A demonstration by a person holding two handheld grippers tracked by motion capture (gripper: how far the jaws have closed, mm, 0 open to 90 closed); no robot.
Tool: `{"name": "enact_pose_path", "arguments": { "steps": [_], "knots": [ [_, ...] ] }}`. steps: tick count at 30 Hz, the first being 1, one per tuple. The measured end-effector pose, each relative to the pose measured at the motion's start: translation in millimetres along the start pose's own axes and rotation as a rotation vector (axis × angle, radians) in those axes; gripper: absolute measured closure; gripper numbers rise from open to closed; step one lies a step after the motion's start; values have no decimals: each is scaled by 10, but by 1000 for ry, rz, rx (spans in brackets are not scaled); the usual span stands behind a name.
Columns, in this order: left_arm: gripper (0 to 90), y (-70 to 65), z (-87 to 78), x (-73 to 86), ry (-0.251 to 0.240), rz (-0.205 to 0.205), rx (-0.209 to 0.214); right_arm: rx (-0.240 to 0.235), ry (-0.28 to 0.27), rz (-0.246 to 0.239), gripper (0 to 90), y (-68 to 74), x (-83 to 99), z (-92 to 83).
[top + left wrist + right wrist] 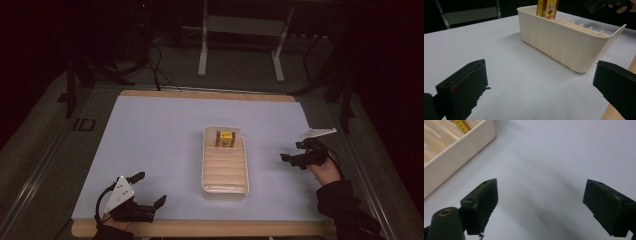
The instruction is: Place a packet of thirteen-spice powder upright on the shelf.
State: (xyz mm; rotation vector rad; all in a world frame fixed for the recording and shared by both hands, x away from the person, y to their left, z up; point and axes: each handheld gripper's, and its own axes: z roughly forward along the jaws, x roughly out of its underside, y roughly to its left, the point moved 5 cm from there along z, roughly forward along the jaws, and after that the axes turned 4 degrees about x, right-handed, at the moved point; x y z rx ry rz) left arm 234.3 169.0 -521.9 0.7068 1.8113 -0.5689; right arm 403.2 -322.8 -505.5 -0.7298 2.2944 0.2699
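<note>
One pale-blue table (150, 145) amid dark room.

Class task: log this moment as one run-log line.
left tool: open, empty | right tool: open, empty | yellow box: upright, tray's far end

Left gripper (150, 188): black body, two blocky black jaws, grey three-cornered plate on top with small dark screw dots, black cable looping off at 9 o'clock. Right gripper (292, 160): black, pale plate at 1 o'clock. Chipped jaw edges, round screw holes. Right hand (325, 171): dark sleeve.
</note>
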Motion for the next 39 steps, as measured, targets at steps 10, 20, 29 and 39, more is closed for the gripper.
{"name": "enact_pose_path", "arguments": {
  "steps": [10, 20, 29, 39],
  "knots": [
    [0, -2, 1, 2, 3, 3, 0, 121, -112, 61, 127, 106, 183, -241],
    [0, -3, 3, 8, 9, 4, 3, 111, -128, 80, 127, 186, 403, -279],
    [0, -11, 5, 8, 11, 5, 5, 146, -166, 112, 127, 125, 560, -404],
    [0, -16, 0, -3, 8, 11, 4, 158, -163, 107, 127, 129, 574, -394]
  ]
}}
